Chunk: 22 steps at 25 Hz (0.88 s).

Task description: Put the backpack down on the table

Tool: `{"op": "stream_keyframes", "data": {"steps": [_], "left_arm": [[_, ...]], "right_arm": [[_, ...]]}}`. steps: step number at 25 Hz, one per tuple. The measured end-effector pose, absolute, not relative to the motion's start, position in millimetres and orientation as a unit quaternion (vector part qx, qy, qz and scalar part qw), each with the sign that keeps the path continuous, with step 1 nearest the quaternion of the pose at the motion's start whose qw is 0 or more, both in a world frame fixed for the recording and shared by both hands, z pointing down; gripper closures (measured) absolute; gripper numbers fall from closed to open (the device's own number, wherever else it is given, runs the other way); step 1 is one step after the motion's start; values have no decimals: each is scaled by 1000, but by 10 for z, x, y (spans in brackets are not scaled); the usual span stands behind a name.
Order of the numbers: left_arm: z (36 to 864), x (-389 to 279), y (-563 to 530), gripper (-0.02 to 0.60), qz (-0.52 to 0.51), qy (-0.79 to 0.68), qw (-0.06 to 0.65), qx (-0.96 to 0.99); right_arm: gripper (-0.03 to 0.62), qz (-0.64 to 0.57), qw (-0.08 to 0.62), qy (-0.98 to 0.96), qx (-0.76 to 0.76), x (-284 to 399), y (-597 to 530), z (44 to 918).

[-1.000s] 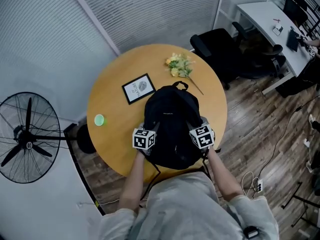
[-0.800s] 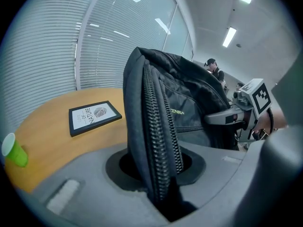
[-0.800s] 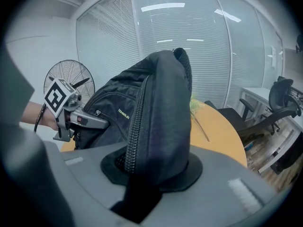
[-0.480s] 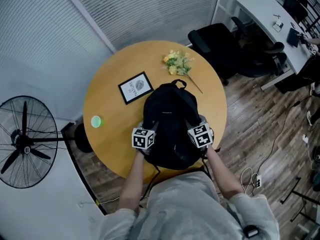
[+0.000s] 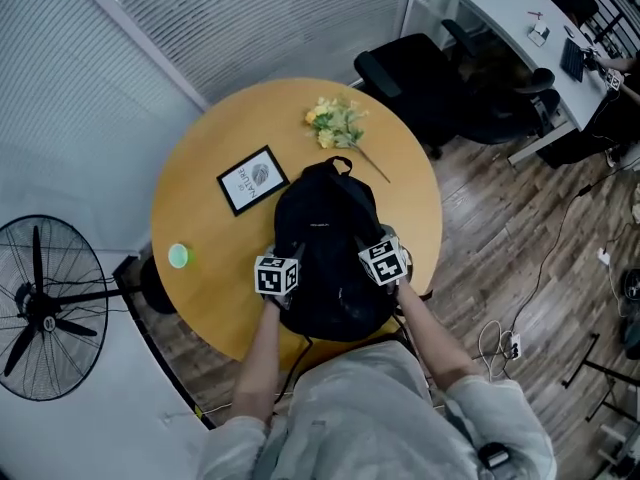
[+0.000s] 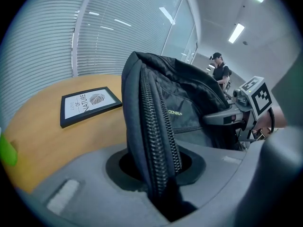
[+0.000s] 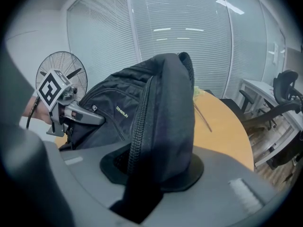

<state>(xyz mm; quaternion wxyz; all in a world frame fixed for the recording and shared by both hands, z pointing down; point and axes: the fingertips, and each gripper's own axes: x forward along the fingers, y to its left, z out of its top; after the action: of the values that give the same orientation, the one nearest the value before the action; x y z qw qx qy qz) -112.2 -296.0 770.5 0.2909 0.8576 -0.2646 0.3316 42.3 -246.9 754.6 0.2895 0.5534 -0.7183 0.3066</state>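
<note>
The black backpack [image 5: 325, 233] stands upright over the near half of the round wooden table [image 5: 200, 198]; whether its base touches the top I cannot tell. My left gripper [image 5: 296, 252] is shut on its left zipper edge [image 6: 158, 126], the fabric pinched between the jaws of the left gripper [image 6: 158, 176]. My right gripper [image 5: 366, 241] grips the right side of the backpack [image 7: 163, 108]. The right gripper's [image 7: 147, 174] jaws have just been opening a little, with the fabric still pinched between them.
On the table lie a framed picture [image 5: 251, 179], a bunch of yellow flowers [image 5: 335, 123] and a small green cup [image 5: 178, 256]. A standing fan [image 5: 45, 308] is at the left. Black office chairs [image 5: 410, 78] and a white desk [image 5: 520, 38] stand behind right.
Both grippers have sunk with the backpack toward the tabletop. The grip on each side looks the same.
</note>
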Motion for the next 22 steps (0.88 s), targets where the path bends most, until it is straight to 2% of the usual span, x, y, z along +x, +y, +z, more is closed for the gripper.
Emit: {"op": "stream_keyframes", "data": {"steps": [22], "left_arm": [[8222,-1078,-3029,445,405,-273,310,816]], "right_arm": [[459,394,339,-652,551,464,-2524,8260]]}}
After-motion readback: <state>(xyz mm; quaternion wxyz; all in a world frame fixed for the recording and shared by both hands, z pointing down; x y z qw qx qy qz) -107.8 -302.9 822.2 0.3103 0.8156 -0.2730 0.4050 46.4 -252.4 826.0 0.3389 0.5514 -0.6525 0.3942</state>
